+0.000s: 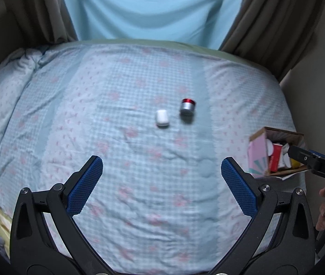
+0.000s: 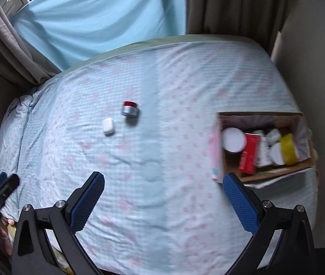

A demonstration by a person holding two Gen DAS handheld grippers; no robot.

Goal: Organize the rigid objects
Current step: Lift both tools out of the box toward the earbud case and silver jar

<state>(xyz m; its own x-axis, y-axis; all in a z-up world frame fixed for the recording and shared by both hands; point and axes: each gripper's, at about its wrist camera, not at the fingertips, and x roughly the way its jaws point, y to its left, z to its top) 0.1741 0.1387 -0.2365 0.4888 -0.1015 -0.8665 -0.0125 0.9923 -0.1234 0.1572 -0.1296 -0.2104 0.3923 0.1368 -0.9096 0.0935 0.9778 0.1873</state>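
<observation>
Both tools (image 1: 162, 174) (image 2: 163, 191) gape empty; only right wrist view looks into the box (image 2: 261, 116), red carton (image 2: 249, 153) inside

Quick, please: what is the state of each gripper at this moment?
Left gripper: open, holding nothing, above the bed cover.
Right gripper: open, holding nothing, near the cardboard box.

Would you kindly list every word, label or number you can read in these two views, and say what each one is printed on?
"DAS": on the body of the right gripper, seen in the left wrist view.
White lettering down the red box in the cardboard box: too blurred to read.
Dark print on the white packet beside it: too blurred to read.
White case and silver jar: no text visible.
</observation>
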